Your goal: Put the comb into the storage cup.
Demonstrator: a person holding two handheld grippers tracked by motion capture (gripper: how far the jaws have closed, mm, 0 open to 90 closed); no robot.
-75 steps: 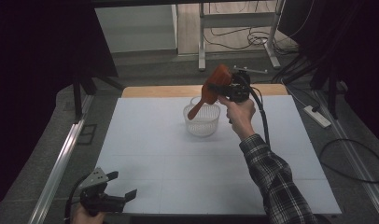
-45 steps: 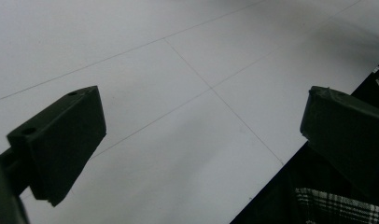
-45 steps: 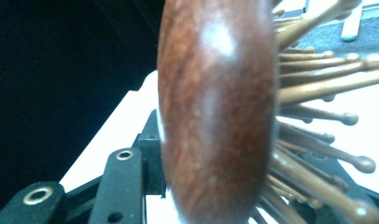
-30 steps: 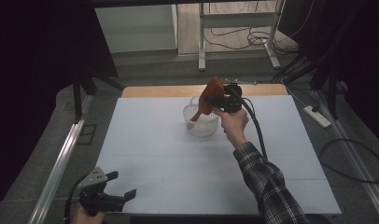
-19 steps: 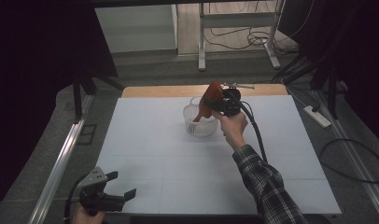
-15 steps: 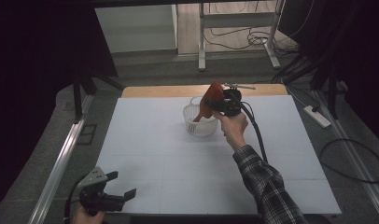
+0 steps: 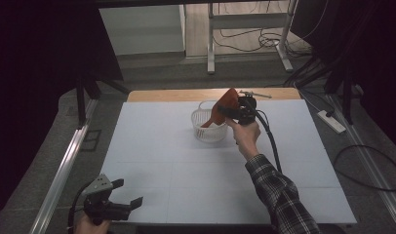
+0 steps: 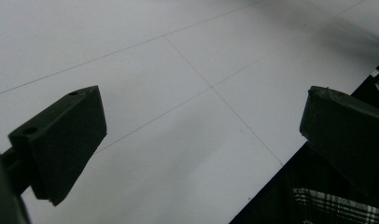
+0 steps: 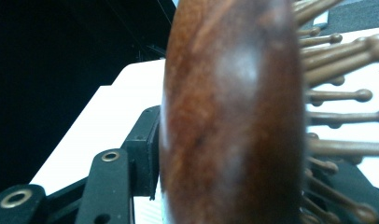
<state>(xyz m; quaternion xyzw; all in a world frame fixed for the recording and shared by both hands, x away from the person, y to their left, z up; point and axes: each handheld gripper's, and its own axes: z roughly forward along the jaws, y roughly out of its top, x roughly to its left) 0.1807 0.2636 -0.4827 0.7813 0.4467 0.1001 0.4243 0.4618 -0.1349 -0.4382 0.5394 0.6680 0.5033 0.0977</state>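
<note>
A white tabletop (image 7: 176, 161) fills the middle of the room, with a strip of bare wood along its far edge. Toward the far side, a little right of centre, sits a small white basket (image 7: 208, 127) with slotted walls.

The person's right hand (image 7: 245, 137), on a plaid-sleeved arm reaching in from the near right, holds the right tongs (image 7: 231, 108) just above the basket's right rim. These tongs are clamped on a reddish-brown wooden hairbrush (image 7: 222, 107). The brush slopes down to the left, its broad head up at the tongs and its narrow handle end dipping into the basket. In the right gripper view the brush's (image 9: 232, 112) rounded wooden back stands very close between the black jaws, and rows of wooden pins with rounded tips stick out to its right.

At the near left corner, the left hand (image 7: 89, 225) holds the left tongs (image 7: 128, 195) low over the edge of the tabletop, well apart from the basket. Their jaws are spread wide with nothing between them; in the left gripper view the bare white surface (image 8: 178, 116), crossed by thin seam lines, lies between the two black tips.
</note>
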